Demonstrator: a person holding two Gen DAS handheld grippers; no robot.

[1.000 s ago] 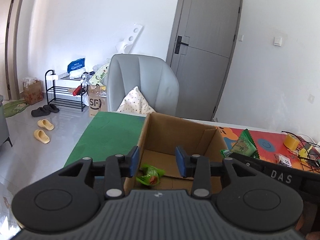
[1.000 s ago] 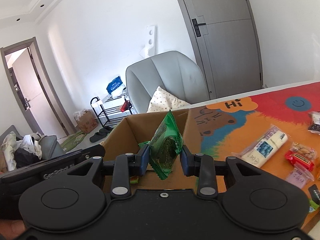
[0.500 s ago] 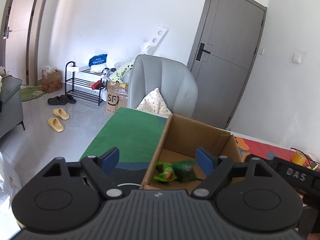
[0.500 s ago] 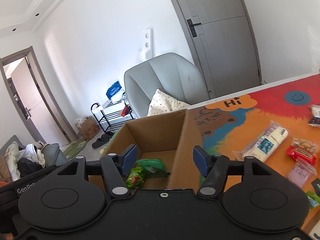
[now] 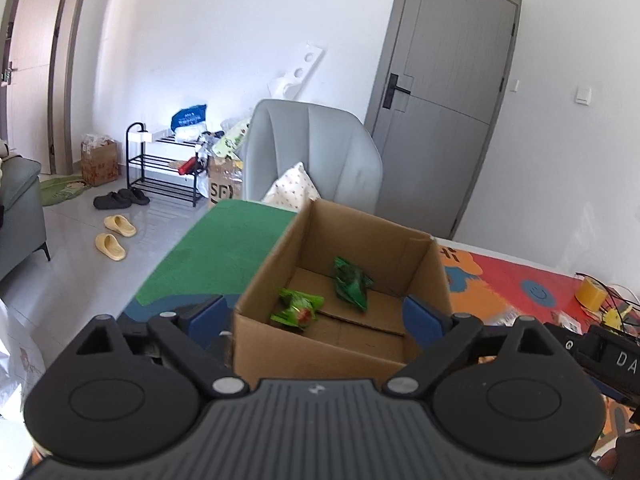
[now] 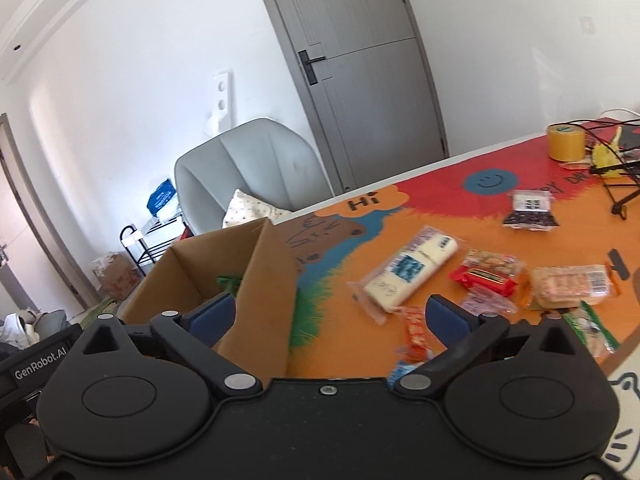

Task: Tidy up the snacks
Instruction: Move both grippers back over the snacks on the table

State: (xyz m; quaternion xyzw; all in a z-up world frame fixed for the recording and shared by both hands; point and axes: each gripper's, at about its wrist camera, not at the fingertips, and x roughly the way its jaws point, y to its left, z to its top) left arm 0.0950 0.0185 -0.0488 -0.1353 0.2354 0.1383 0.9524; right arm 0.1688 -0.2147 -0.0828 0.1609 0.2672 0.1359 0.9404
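**Now turn to the loose snacks**

Already two green packets (image 5: 350,284) and (image 5: 298,309) lie on the floor of the cardboard box (image 5: 316,350), apart from each other, so your next pick, as I judge it, comes from the pile on the counter (image 6: 448,208).

Your right tongs (image 6: 328,318) stand wide apart and hold nothing, hovering over the box's right wall with the snacks ahead and to the right. Nearest are a small orange packet (image 6: 416,332) just beyond the blue pads, then the long white pack (image 6: 408,270), the red pack (image 6: 486,272) and the pale biscuit pack (image 6: 572,286) beside it. A dark packet (image 6: 530,210) lies well apart, farther back.

Take one item at a time. Come down on a pack's narrow width, not its length, and close on the body, since crinkly film ends will likely slip.

Your left tongs (image 5: 316,316) are also spread and empty, straddling the box's near wall. Keep them clear of the rim so the box does not shift.
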